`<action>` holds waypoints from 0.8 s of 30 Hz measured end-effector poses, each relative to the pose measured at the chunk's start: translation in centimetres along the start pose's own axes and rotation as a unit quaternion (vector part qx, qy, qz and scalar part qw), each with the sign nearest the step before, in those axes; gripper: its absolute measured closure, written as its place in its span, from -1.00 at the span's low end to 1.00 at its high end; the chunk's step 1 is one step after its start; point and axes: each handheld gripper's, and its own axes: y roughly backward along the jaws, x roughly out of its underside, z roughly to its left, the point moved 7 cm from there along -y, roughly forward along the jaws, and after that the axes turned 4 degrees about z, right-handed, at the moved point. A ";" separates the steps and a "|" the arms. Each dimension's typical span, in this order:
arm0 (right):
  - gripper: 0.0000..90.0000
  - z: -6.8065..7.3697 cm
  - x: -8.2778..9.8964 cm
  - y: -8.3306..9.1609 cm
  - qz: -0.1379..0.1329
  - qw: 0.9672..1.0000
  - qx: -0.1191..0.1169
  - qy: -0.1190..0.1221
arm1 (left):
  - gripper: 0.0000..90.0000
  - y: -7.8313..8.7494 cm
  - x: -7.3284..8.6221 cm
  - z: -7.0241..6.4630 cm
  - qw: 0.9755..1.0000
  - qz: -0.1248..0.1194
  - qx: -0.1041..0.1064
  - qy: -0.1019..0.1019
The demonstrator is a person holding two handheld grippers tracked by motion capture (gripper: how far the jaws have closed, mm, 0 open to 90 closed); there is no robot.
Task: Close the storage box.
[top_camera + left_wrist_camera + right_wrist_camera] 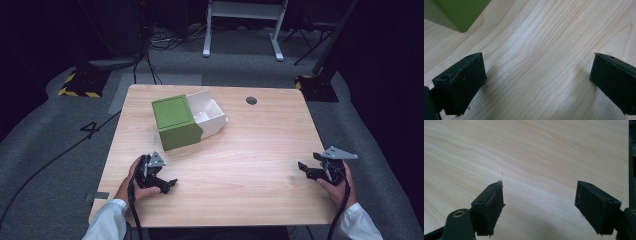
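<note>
1. The square green cardboard box (pixel 176 122), with its white inner tray (pixel 210 116) slid partly out, sits mid-table.
2. Your left gripper (pixel 161 184) is nearer, just below it; jaws apart, empty.
3. Your right gripper (pixel 311 167) waits well apart, jaws spread, empty.

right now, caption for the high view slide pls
Two hand-held grippers, left and right, rest open on a wooden table short of a green box with its white drawer slid out.
</note>
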 end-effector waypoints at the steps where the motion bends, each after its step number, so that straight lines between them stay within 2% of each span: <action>1: -0.44 0.1 -0.8 -0.2 -0.006 1.000 -0.003 0.003 | -0.99 0.1 0.2 0.0 1.000 0.000 -0.001 0.003; 5: -0.38 0.6 -3.6 -1.1 -0.018 1.000 -0.015 0.015 | -0.99 0.7 0.9 0.2 1.000 0.001 -0.009 0.009; 11: -0.38 2.7 -7.2 -2.6 -0.025 0.998 -0.038 0.049 | -0.99 1.2 1.6 0.3 1.000 0.000 -0.015 0.018; 13: -0.38 3.4 -8.2 -3.2 -0.026 0.997 -0.050 0.051 | -0.99 1.3 1.7 0.3 1.000 -0.001 -0.018 0.022; 16: -0.38 4.5 -9.6 -4.1 -0.026 0.996 -0.055 0.063 | -0.99 1.4 1.9 0.3 1.000 -0.001 -0.020 0.024; 24: -0.36 7.9 -14.4 -6.8 -0.041 0.994 -0.072 0.069 | -0.99 1.5 1.9 0.3 1.000 0.000 -0.020 0.023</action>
